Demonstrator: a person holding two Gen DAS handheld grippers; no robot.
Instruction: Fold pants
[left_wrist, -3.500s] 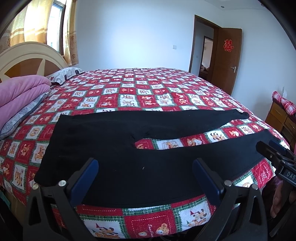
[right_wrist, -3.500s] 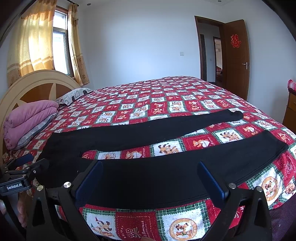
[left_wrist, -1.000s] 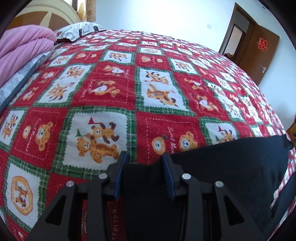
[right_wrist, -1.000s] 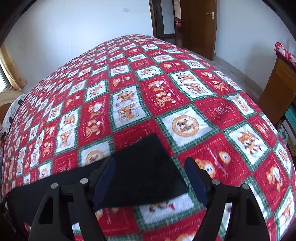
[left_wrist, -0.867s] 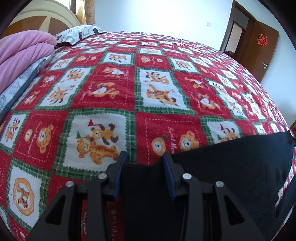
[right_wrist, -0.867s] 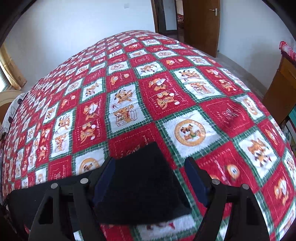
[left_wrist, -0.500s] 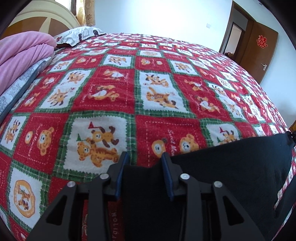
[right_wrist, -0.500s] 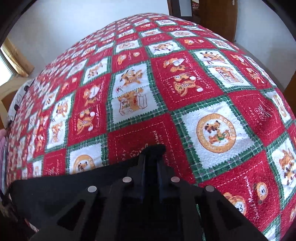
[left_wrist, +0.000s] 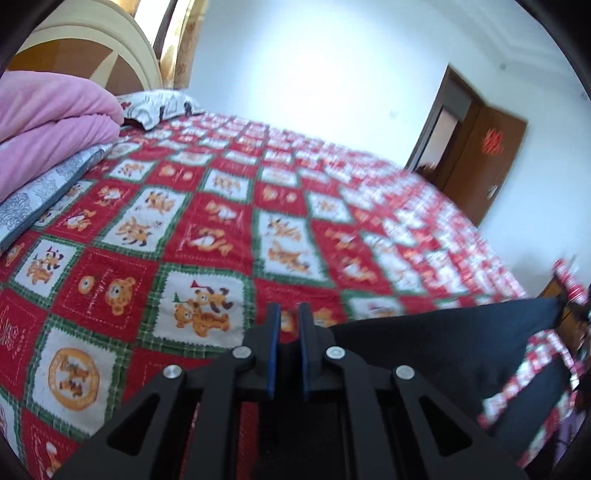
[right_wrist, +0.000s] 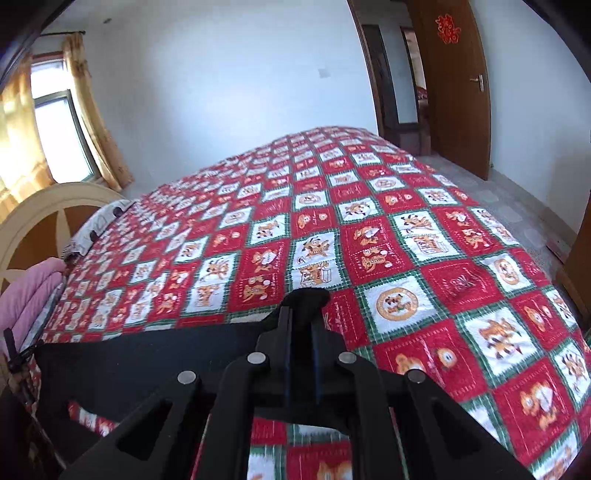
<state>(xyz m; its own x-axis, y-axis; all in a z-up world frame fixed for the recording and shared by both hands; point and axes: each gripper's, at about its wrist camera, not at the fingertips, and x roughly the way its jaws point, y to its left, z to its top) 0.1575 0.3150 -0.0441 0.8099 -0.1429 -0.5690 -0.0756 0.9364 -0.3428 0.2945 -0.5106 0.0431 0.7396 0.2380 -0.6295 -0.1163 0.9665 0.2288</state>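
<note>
Currently, your left gripper and right gripper are each clamped on one end of the black pants, which hang taut between them above the bedspread, ready for folding over.

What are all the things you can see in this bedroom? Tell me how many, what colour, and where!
pants: one pair, black, near edge of the bed, lifted at both ends
bedspread: one, red, green and white cartoon squares, covering the bed
blanket: one, pink, folded at the head of the bed
pillow: one, white with dark print, beside the headboard
headboard: one, cream and brown, at the bed's head
curtains: yellow, by the window
door: one, brown, open, with a red decoration
left gripper: one, black with blue pads, shut on the pants
right gripper: one, black with blue pads, shut on the pants
</note>
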